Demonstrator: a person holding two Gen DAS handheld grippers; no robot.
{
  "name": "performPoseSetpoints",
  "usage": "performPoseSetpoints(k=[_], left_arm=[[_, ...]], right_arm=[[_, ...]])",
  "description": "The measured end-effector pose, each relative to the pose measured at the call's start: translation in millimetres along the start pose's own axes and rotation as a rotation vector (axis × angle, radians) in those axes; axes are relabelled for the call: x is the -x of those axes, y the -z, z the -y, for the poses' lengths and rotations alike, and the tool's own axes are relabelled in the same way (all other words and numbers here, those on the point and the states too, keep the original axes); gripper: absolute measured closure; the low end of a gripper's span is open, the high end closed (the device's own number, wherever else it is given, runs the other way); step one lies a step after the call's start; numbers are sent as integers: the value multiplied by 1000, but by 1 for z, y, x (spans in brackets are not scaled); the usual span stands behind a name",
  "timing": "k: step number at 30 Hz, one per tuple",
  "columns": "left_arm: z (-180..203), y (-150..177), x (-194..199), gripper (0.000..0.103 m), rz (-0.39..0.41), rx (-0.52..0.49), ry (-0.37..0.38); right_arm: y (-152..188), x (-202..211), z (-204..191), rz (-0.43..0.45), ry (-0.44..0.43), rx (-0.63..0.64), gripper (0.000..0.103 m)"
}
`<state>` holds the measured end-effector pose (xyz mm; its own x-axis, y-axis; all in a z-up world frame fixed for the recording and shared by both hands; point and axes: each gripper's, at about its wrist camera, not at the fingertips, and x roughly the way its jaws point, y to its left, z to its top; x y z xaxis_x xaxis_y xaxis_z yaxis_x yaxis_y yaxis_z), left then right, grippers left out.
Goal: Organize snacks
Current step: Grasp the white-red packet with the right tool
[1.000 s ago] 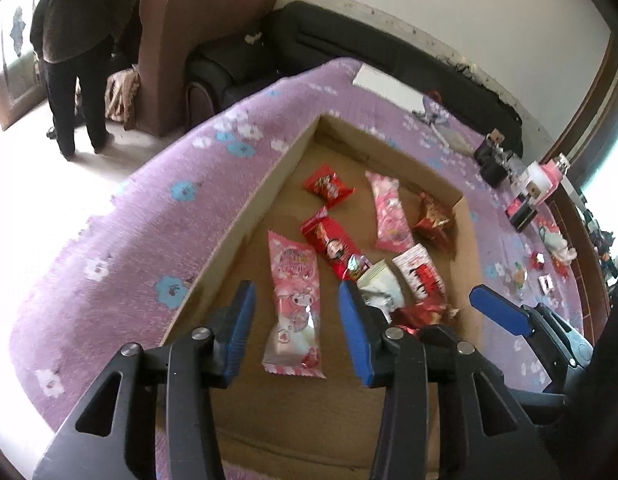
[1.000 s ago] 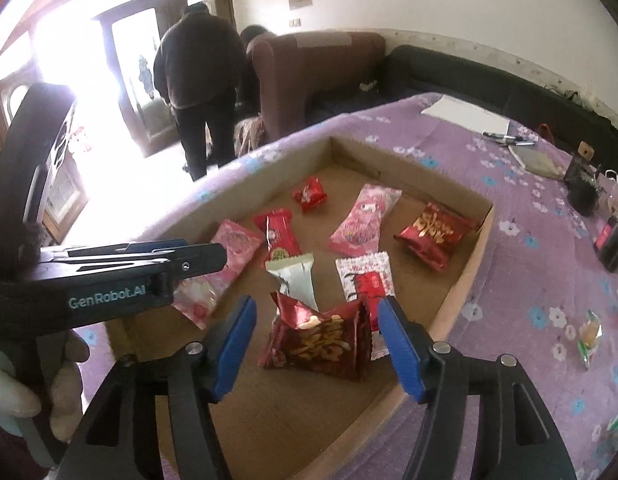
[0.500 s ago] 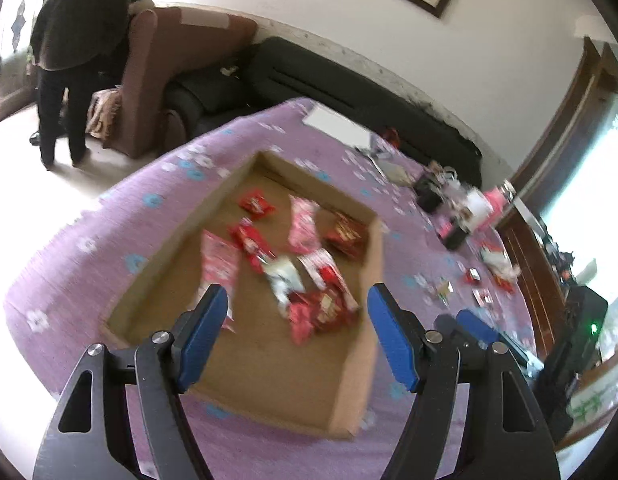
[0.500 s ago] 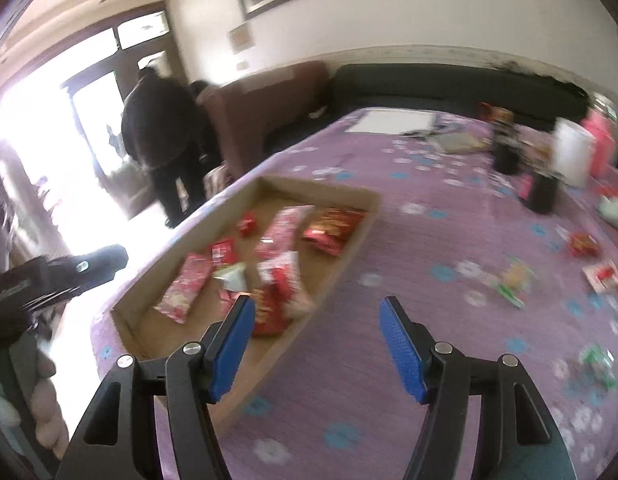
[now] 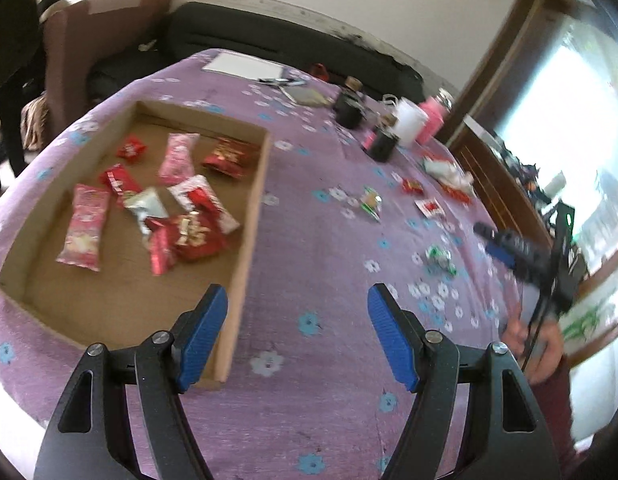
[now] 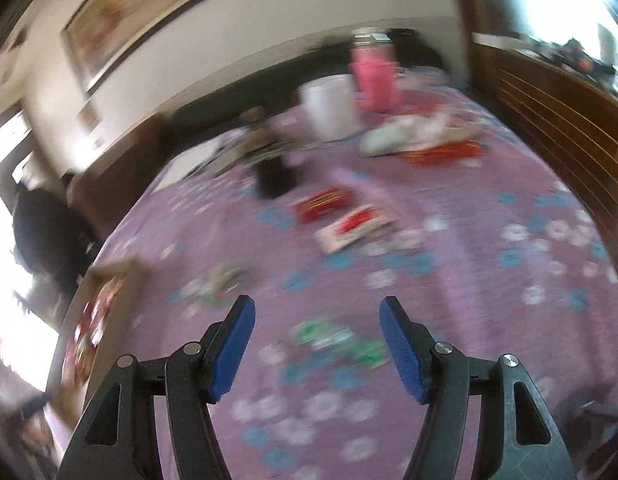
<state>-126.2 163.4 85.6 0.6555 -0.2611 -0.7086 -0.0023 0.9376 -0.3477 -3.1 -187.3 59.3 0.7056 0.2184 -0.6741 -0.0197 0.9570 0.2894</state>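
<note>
Biggest risk here is a sloppy grab: the right wrist view is badly smeared, so lining up on the green-wrapped candy (image 6: 337,340) lying just ahead of the right gripper (image 6: 315,350) could go wide, or the fingers could snag the purple flowered cloth (image 5: 321,240) and drag it. Those small wrappers look slick and crinkly, so a shallow pinch might squirt one out sideways. Both grippers are empty, their blue ribbed fingers parted about halfway; the left gripper (image 5: 297,336) has just been opening and hangs over the near right corner of the cardboard tray (image 5: 249,216). The tray already holds a scatter of foil and plastic packets, pink and red. Loose ones like the red packet (image 6: 325,203) and the red-and-white packet (image 6: 353,226) sit out on the tabletop, well apart from the tray.
</note>
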Motion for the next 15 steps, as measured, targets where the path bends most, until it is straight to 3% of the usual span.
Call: performPoseSetpoints(k=[7,15], left_arm=[[16,4,-12,31,-17,-74,-1],[15,-8,-28,31,-46,-93,-23]], right_arm=[[-29,-40,21,-27,82,-59,36],[-53,-115,28,-131,104,-179,36]])
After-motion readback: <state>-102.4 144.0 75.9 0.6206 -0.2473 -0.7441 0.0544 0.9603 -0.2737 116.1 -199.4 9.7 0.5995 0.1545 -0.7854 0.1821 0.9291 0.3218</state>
